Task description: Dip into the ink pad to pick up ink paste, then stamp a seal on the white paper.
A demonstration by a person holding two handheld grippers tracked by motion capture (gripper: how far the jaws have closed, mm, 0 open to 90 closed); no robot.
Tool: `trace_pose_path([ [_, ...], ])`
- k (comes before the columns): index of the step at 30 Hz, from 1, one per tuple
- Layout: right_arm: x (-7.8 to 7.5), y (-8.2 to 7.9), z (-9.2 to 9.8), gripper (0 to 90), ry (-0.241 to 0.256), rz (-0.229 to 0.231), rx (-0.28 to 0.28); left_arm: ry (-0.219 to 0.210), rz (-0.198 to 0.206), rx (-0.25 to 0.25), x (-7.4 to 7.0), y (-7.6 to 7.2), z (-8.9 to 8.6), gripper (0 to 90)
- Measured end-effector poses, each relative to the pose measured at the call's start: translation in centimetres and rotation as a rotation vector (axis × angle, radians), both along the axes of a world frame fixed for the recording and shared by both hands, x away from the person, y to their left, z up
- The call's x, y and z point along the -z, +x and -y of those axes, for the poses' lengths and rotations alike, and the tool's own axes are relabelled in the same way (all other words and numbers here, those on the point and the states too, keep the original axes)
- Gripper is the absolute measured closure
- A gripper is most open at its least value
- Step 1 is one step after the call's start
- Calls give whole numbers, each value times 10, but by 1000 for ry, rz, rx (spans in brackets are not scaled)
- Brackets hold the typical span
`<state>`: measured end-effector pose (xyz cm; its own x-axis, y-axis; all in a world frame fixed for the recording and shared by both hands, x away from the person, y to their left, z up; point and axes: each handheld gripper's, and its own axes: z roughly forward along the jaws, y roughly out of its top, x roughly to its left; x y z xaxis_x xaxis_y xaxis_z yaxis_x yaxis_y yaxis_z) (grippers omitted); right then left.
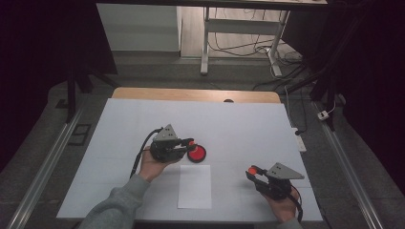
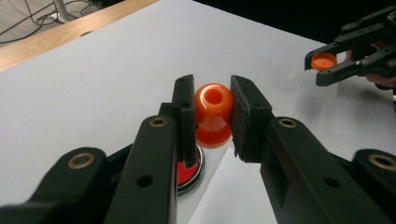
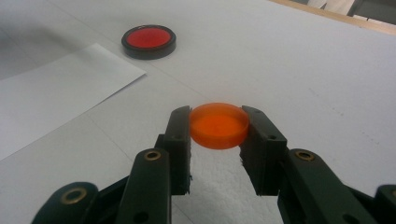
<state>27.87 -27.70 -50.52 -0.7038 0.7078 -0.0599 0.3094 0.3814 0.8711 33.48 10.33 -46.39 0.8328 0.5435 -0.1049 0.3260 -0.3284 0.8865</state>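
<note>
Item: left tongs (image 2: 212, 112), jaws closed on an orange stamp (image 2: 213, 114), gripped by its knob with the hollow top turned toward the camera; in the high view these tongs (image 1: 191, 144) sit directly over the ink pad (image 1: 196, 153). Held so, the stamp's flared base points down at the pad just below the jaws, which suits inking it, as a judgement. Item: ink pad (image 2: 189, 171), round, black rim, red centre, partly under the left jaw in the left gripper view; in the right gripper view it (image 3: 149, 41) lies well ahead of and to the left of those jaws. Item: right tongs (image 3: 218, 125), jaws closed on an orange cap (image 3: 218, 125), a flat disc pinched edge to edge and carried clear of the table; probably the stamp's cover, kept aside so the stamp face is free. In the high view the right tongs (image 1: 252, 172) stand well apart from the left pair, and from the left gripper view they (image 2: 322, 65) show far off with the cap (image 2: 324, 61) in them. Item: paper (image 1: 195, 186), a white sheet flat on the table (image 1: 248, 129), between the two tongs and just on the person's side of the pad; likely set there to take the print.
</note>
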Motion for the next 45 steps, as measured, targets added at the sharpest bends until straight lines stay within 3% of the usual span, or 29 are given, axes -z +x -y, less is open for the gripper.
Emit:
trace_pose_path([
  [11, 0, 0, 1, 644, 5, 1, 1, 7, -17, 43, -6, -9, -3, 723],
  [30, 2, 1, 0, 644, -1, -3, -1, 0, -35, 47, -7, -25, -20, 723],
  [45, 1, 0, 1, 644, 1, 0, 0, -1, -50, 58, -4, -34, -19, 722],
])
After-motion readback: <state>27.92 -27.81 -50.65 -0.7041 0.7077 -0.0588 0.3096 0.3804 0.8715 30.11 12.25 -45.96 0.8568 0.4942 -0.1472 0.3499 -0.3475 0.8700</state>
